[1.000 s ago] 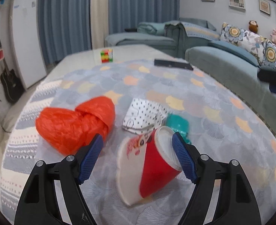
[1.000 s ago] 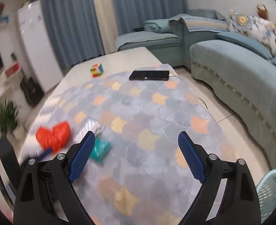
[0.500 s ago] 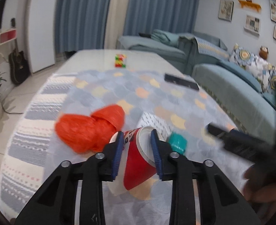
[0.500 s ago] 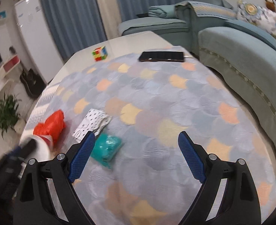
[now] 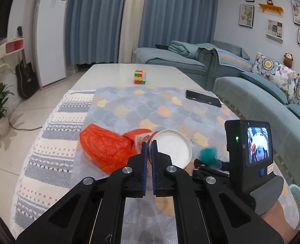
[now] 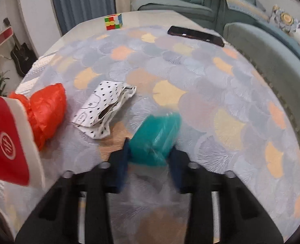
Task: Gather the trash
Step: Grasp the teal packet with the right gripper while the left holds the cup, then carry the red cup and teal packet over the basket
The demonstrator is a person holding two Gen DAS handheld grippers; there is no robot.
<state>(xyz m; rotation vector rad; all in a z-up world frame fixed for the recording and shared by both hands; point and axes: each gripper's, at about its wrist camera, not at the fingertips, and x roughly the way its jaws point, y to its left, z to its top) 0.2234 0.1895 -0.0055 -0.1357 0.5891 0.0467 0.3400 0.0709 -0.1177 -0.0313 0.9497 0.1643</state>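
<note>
My left gripper [image 5: 149, 144] is shut on the wall of a red paper cup [image 5: 170, 152], pinching it near the white base and holding it tilted above the tablecloth. The cup [image 6: 5, 146] also fills the left edge of the right wrist view. A crumpled orange plastic bag [image 5: 107, 146] lies just behind it. My right gripper [image 6: 150, 152] points down at a teal plastic bag [image 6: 156, 136]; its jaws are closing and both pads touch the bag's sides. A white spotted wrapper [image 6: 103, 107] lies between the orange bag [image 6: 48, 109] and the teal one.
A Rubik's cube [image 5: 140, 77] and a black phone [image 5: 202, 98] lie farther back on the table. A blue sofa [image 5: 262, 105] runs along the right. A pale blue basket [image 5: 298, 201] stands low at the right edge. A guitar and a potted plant stand on the floor at left.
My left gripper closed on the red cup and lifted it. My right gripper came down over the table and closed around the teal bag.
</note>
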